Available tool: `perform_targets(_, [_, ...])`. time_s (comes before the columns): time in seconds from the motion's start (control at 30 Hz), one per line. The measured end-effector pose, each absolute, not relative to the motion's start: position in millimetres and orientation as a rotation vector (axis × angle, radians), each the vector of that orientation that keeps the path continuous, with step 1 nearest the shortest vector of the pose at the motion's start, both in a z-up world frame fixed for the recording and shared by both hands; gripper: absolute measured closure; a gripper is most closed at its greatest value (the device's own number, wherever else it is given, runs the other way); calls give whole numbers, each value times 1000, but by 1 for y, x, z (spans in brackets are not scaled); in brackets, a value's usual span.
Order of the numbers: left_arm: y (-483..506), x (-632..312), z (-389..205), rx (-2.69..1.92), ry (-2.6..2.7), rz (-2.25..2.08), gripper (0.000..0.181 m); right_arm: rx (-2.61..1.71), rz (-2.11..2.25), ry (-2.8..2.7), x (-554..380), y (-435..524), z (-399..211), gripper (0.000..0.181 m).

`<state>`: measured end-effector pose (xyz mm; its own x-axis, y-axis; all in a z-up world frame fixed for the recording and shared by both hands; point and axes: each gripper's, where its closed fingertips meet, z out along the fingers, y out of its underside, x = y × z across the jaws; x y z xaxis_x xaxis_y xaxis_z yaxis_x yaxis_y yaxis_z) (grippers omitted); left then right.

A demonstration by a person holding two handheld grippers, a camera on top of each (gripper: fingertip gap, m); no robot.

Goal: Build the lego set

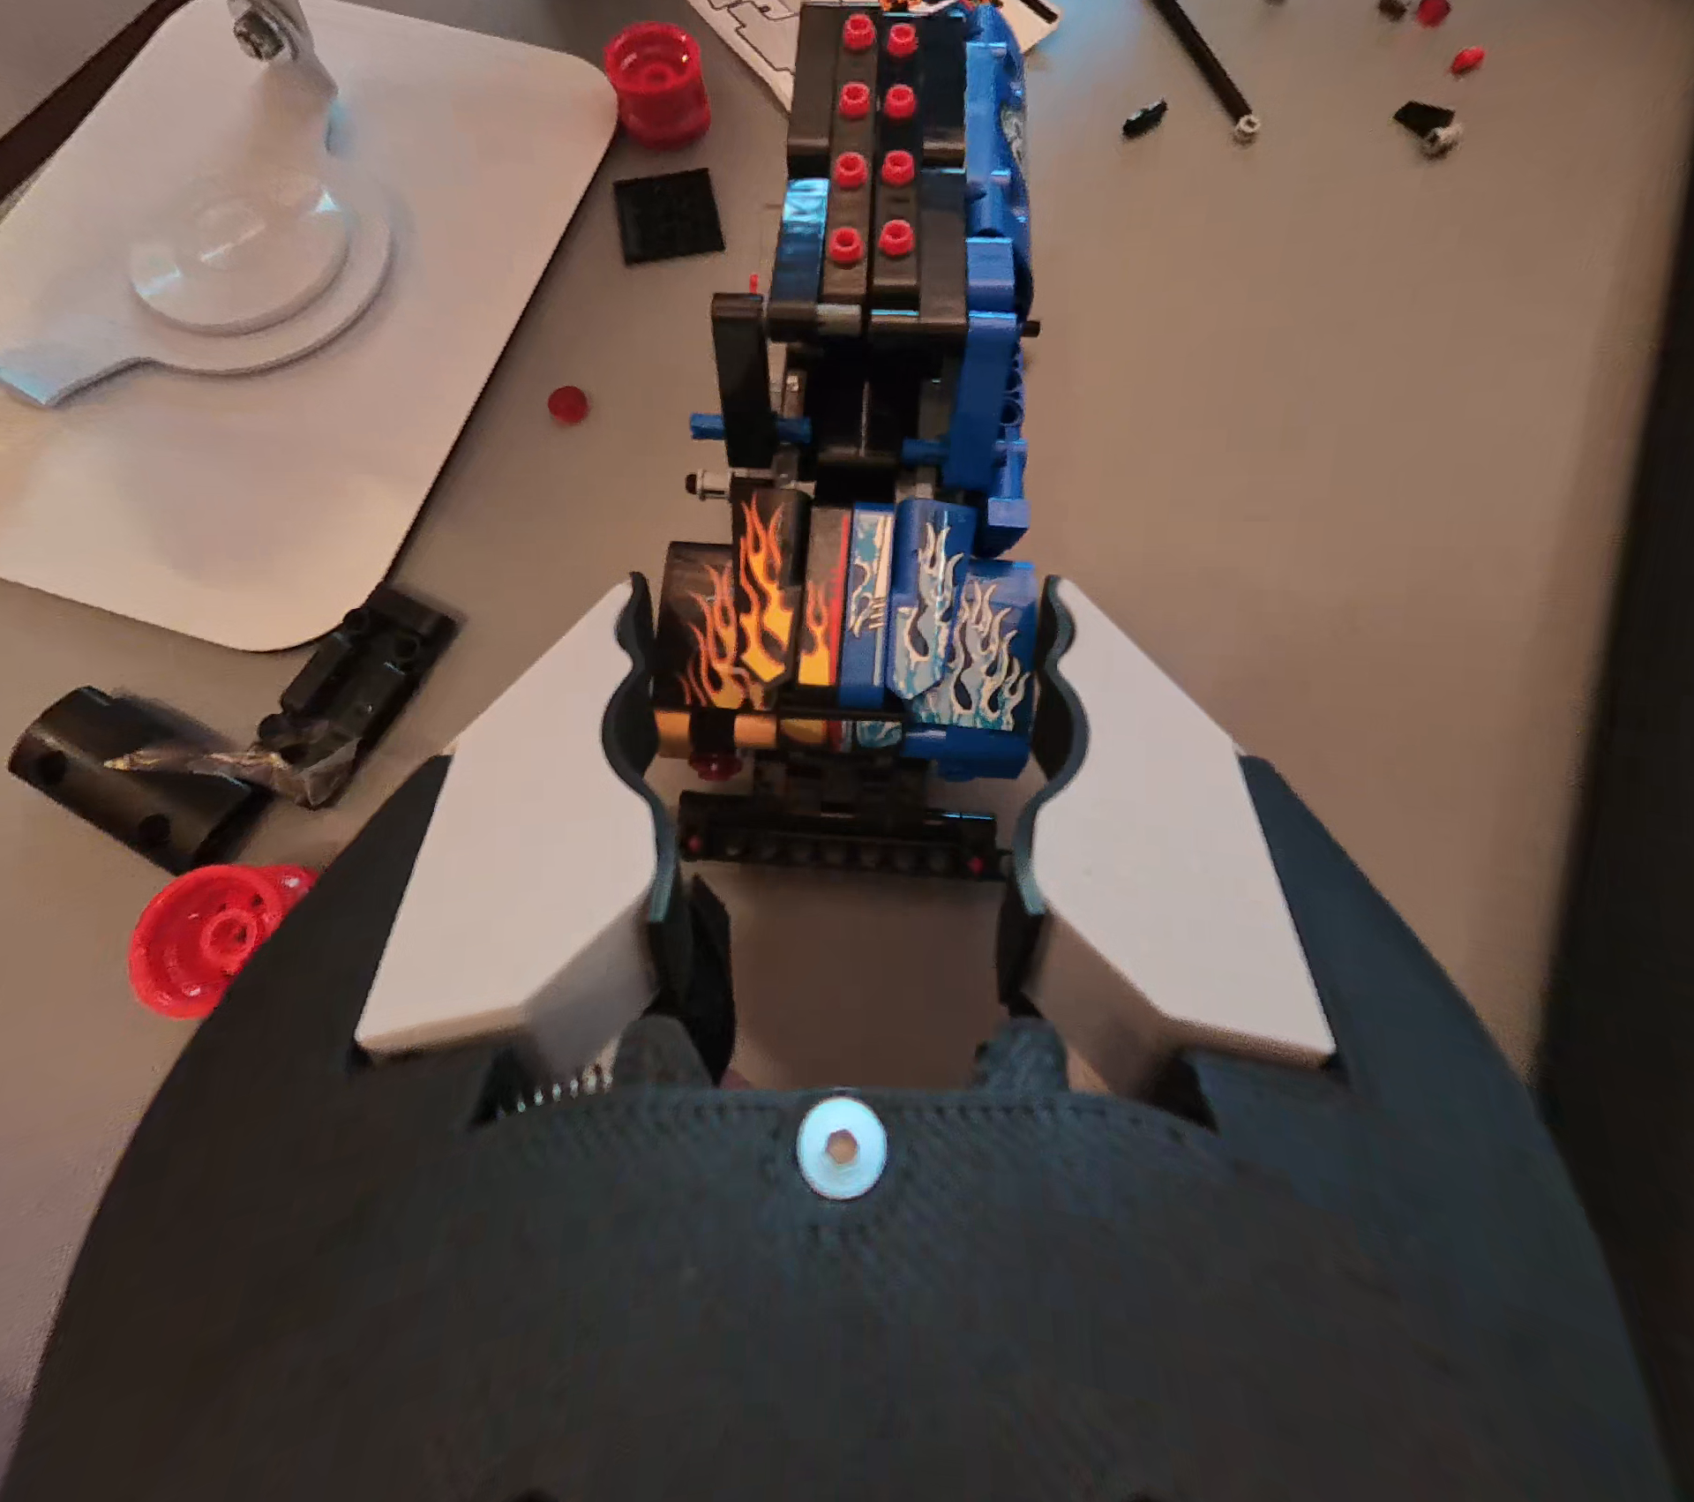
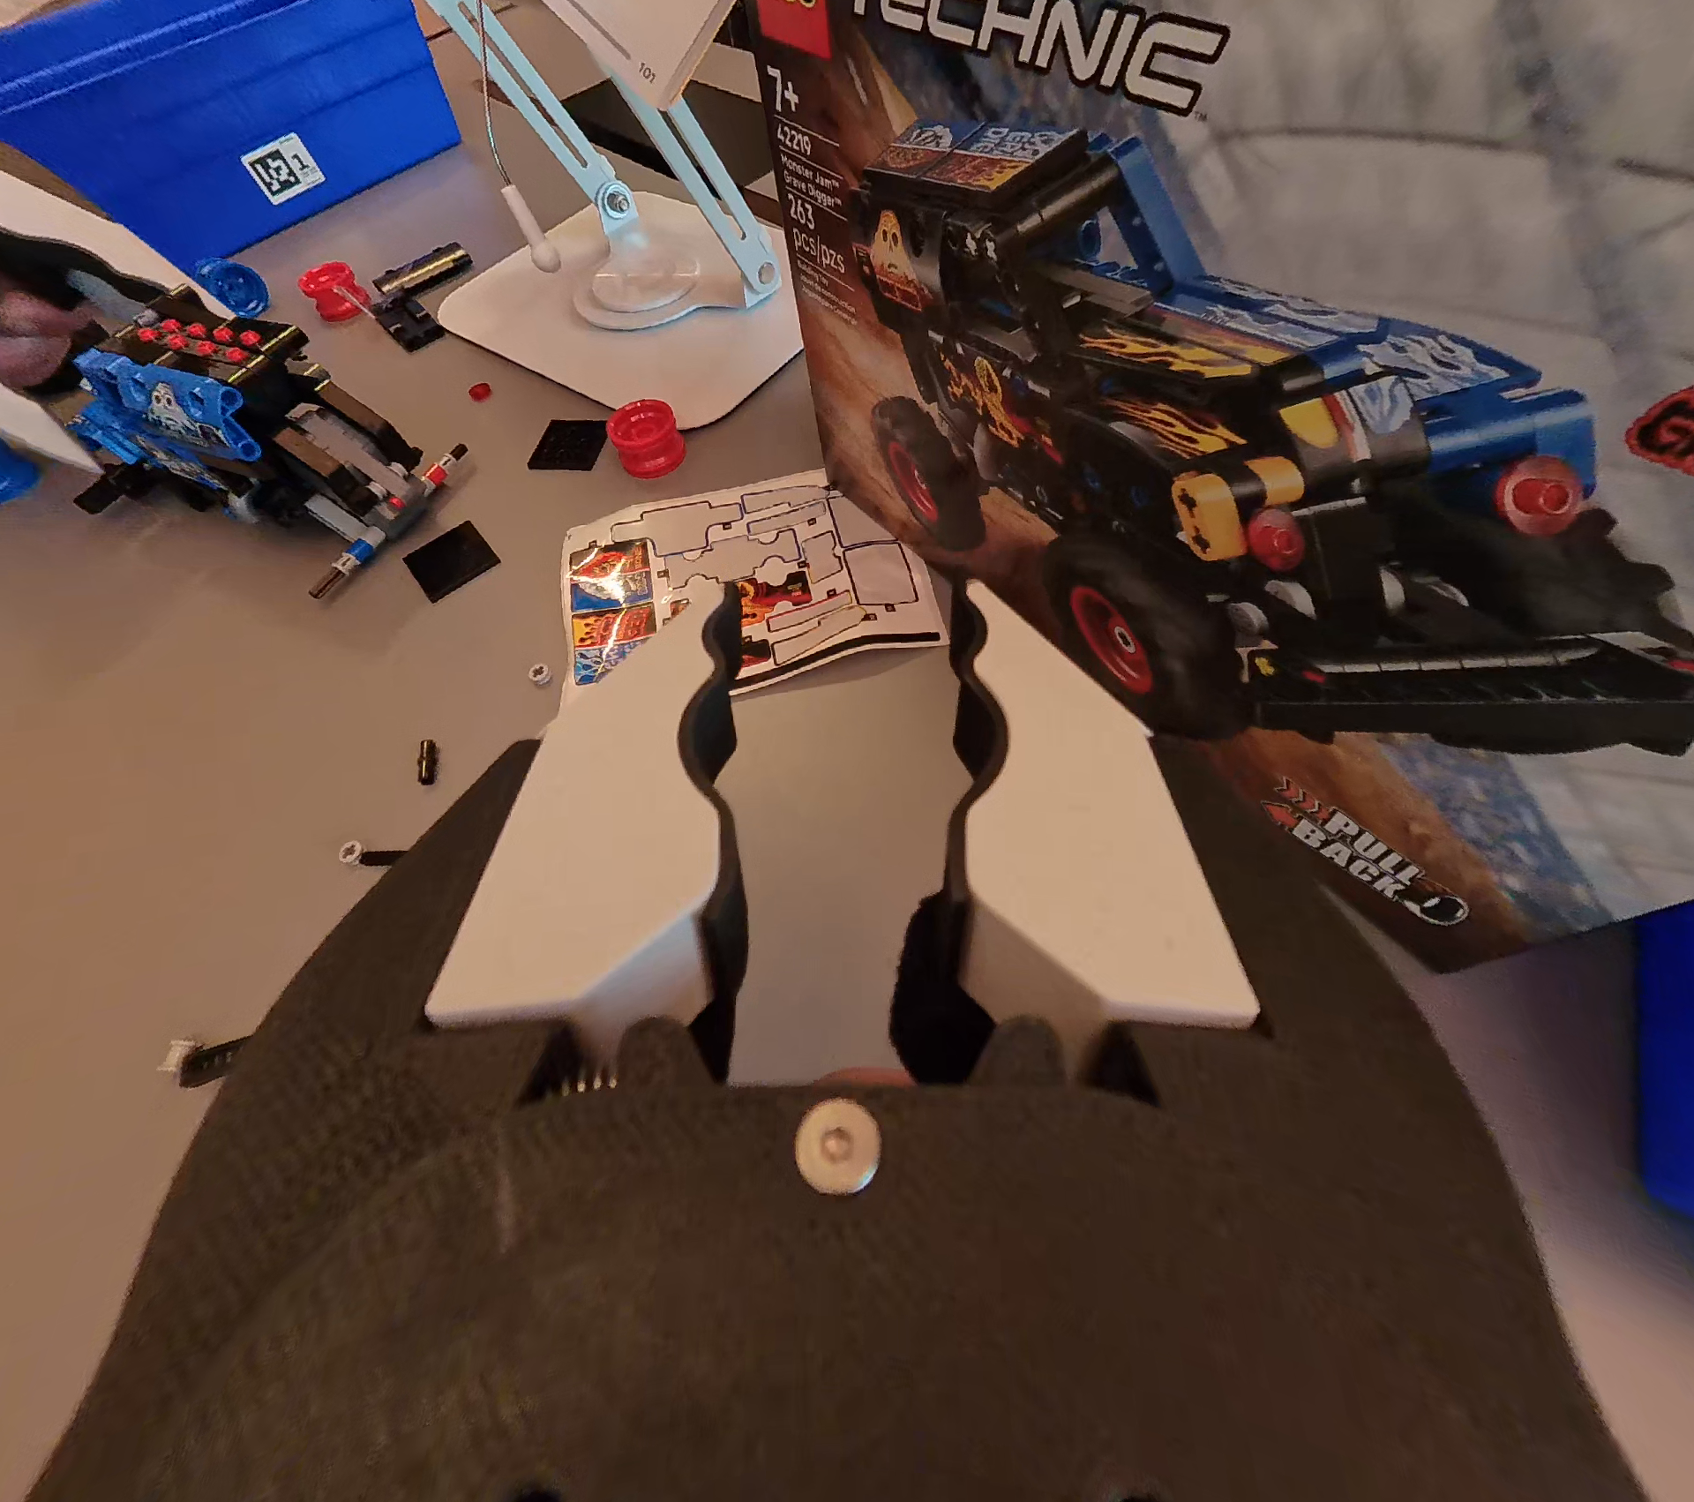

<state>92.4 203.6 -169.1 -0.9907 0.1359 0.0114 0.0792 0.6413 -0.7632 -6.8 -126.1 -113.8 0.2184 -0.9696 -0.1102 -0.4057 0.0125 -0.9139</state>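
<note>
Your left gripper (image 1: 839, 724) clamps the flame-stickered end of the part-built blue-and-black plastic truck body (image 1: 880, 376), whose long axis runs toward 12 o'clock. Your right gripper (image 2: 839, 633) hangs narrowly parted and empty; from it the body (image 2: 229, 422) lies at 10 o'clock, well apart.

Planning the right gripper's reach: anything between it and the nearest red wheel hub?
Nothing solid. Between the open right gripper and the red wheel hub lies only the flat sticker sheet on the table; the set box stands to the right of that line.
</note>
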Motion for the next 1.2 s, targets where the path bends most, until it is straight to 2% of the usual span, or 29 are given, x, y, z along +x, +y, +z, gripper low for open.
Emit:
perform_targets(0.47, [196,109,-158,298,-2432,1302,100,-1568,-733,1347,-5,-124,-121,137])
perform_targets(1.2, [194,120,-151,442,-2220,1331,101,-1591,-727,1333,-7,-121,-123,137])
